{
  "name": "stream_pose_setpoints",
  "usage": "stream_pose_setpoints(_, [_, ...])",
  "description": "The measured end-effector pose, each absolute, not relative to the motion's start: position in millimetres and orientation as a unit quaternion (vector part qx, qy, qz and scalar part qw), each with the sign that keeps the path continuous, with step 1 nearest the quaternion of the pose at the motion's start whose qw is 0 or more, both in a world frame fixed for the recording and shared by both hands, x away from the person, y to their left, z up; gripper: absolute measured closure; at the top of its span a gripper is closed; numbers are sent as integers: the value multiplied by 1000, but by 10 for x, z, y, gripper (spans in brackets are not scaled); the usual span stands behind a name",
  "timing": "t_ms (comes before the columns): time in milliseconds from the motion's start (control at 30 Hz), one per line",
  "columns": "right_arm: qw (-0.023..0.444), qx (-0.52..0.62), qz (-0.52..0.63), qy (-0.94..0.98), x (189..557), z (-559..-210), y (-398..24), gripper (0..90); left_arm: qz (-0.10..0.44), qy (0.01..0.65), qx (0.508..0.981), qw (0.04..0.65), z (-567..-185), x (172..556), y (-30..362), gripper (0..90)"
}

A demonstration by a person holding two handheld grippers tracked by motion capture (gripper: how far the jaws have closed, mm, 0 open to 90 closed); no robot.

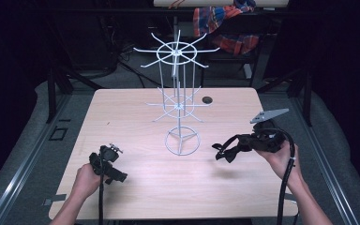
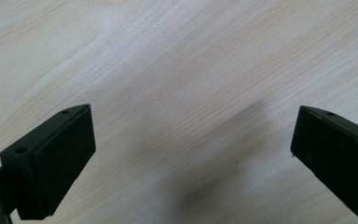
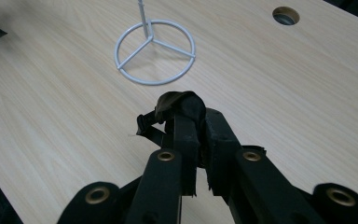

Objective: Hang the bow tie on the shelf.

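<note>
Black, soft, light strap [image 3: 175,109] pinching tight in right gripper [image 3: 196,122] near table's [image 1: 136,187] right edge; hanging limp, probably best taking mid-band; left gripper [image 2: 193,154] gaping empty.

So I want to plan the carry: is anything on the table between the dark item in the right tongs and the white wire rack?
Nothing visible. The right tongs are shut on the small dark item, and only bare table lies between it and the white wire rack. The left tongs sit off to the far side, open.

A pale wooden table [image 1: 122,108] stands on grey floor [image 1: 23,140], dark surroundings.
</note>
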State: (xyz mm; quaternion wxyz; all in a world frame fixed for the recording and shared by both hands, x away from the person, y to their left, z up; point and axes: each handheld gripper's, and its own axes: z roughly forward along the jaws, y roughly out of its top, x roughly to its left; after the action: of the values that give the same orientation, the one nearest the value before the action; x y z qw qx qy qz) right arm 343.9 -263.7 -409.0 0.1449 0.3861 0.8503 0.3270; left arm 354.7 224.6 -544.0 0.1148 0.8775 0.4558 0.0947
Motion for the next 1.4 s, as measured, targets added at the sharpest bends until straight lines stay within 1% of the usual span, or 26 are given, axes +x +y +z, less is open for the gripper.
stream_pose_setpoints(1400, [167, 370, 351, 844, 3809, -3865, -2425, 858, 93, 457, 877, 113, -5439, 3553, 2260, 0])
